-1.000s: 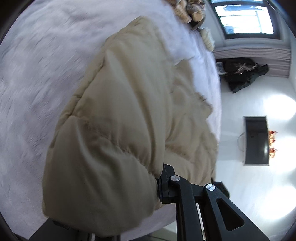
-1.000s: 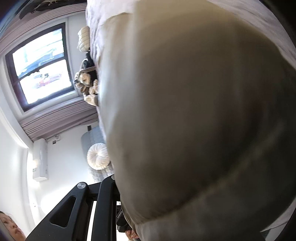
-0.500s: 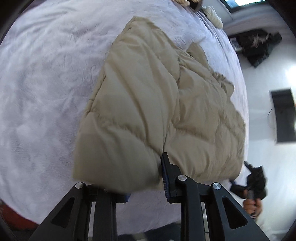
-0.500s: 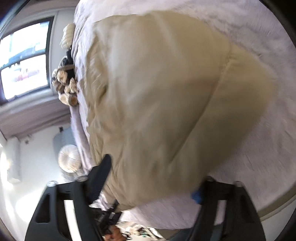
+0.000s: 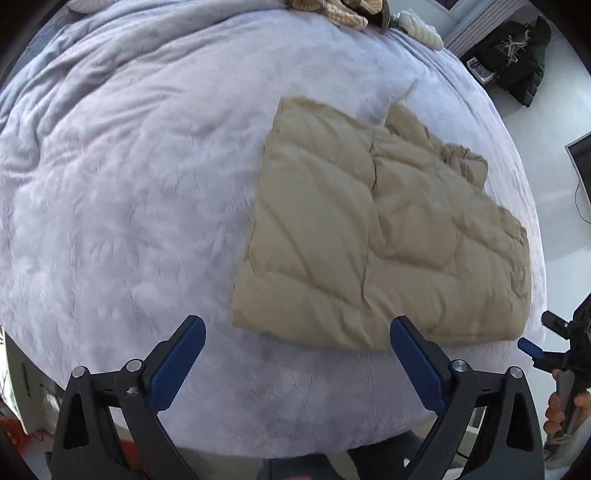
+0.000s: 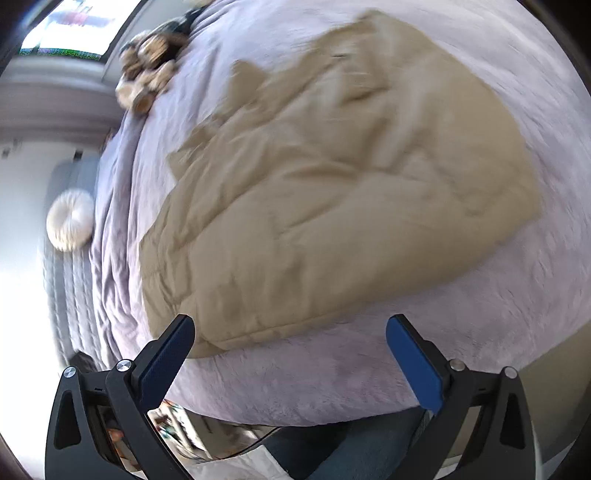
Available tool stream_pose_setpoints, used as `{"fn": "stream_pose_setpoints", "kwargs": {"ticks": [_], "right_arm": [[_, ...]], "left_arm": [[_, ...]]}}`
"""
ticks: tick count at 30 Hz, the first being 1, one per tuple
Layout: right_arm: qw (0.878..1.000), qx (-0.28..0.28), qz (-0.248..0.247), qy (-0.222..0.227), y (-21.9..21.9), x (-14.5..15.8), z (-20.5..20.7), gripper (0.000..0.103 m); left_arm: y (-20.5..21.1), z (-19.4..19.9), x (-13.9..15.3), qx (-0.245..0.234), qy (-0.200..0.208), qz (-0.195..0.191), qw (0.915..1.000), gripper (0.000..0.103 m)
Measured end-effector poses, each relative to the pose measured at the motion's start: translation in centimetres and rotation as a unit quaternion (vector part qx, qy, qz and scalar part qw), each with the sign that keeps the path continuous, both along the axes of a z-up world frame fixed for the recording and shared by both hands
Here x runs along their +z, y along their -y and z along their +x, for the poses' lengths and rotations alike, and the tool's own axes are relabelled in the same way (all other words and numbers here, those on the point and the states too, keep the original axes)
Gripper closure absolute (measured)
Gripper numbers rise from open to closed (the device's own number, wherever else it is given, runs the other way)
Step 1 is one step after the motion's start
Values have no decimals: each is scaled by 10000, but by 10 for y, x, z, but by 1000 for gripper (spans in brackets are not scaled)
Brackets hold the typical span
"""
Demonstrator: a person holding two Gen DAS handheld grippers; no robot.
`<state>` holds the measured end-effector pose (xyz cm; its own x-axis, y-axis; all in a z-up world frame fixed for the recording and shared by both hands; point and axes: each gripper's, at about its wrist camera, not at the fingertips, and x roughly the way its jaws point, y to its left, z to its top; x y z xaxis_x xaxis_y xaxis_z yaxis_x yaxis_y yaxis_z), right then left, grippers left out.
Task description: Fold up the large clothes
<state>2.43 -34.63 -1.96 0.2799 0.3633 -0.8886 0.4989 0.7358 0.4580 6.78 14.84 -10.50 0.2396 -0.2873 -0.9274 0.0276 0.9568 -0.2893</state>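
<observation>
A beige quilted puffer jacket [image 5: 384, 236] lies folded flat on the lilac bedspread [image 5: 129, 192], near the bed's front right. My left gripper [image 5: 295, 328] is open and empty, hovering just short of the jacket's near edge. My right gripper [image 6: 288, 328] is open and empty, above the bed's edge just short of the jacket [image 6: 332, 184]; it also shows at the far right of the left wrist view [image 5: 554, 350], held in a hand.
Plush toys [image 5: 343, 11] and a white round cushion [image 6: 70, 221] lie at the head of the bed. Dark clothes [image 5: 517, 62] sit on the floor to the right. A window [image 6: 70, 26] is behind the bed.
Both grippers have let go of the jacket, opened and pulled back toward the bed's front edge. The jacket has dropped flat onto the bedspread.
</observation>
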Motion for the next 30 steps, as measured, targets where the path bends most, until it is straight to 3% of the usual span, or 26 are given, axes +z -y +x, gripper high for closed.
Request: {"fn": "stream_pose_setpoints", "kwargs": {"ticks": [5,11,19,24,27,30], "right_arm": [[9982,499,-330,-17,-43,4,15,0],[9882,738,-1324,242,-74,17,19,0],[9754,1198,-1852,-51,-91,10,28,0],[9719,1272,-1967,-222,-96,4,30,0],[9700,1304,-2031,-278,-98,3,30,0],[9690,1346,-2044,-334,-101,3,28,0]], "left_arm": [[1,18,-7,128,-69,158,9998,2],[8,35,-17,97,-88,328,9994,2],[7,51,-27,-83,-3,370,9993,2],[-7,77,-45,-306,-26,-88,9995,2],[-18,97,-62,-388,-270,-751,9960,2],[-22,117,-79,-593,-598,-1686,9821,2]]}}
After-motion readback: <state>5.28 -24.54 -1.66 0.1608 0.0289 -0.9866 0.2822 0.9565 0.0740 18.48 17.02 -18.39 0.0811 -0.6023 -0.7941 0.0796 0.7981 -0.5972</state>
